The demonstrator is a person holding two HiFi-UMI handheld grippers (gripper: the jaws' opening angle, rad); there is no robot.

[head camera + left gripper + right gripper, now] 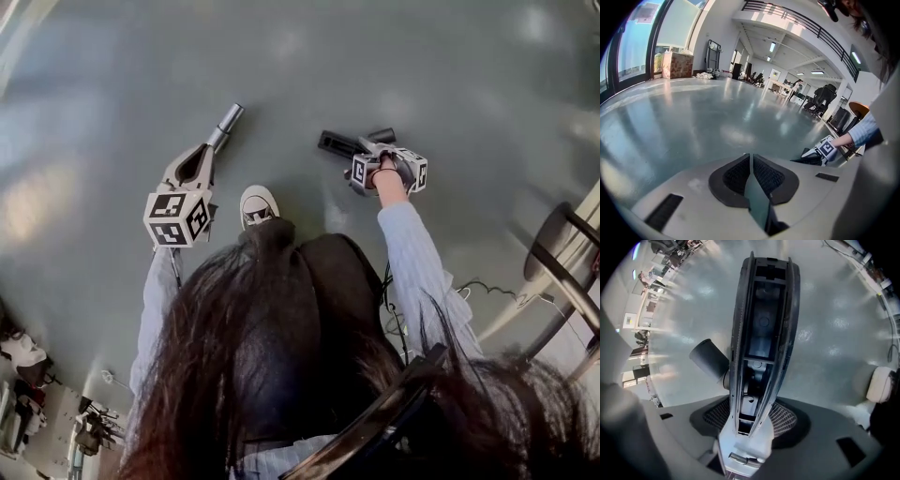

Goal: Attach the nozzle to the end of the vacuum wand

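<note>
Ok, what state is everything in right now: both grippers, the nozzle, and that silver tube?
left gripper: shut, nothing showing between its jaws.
right gripper: shut on the nozzle.
nozzle: clamped lengthwise between the jaws, round neck free, not joined to anything.
silver tube: end bare, just past the left gripper's tip, apart from the nozzle; cannot tell whether it touches that gripper.

Nozzle [761, 333]: dark, long, narrow. Open underside shows an inner channel with cross ribs. A round stub neck juts to the left at mid-frame. The body runs up the frame centre, its base clamped between the right gripper [751, 420] fingers.

Wand [228, 120]: silver tube end with a dark collar, upper left of centre, slanting up-right. Whether it is gripped is unclear.
</note>
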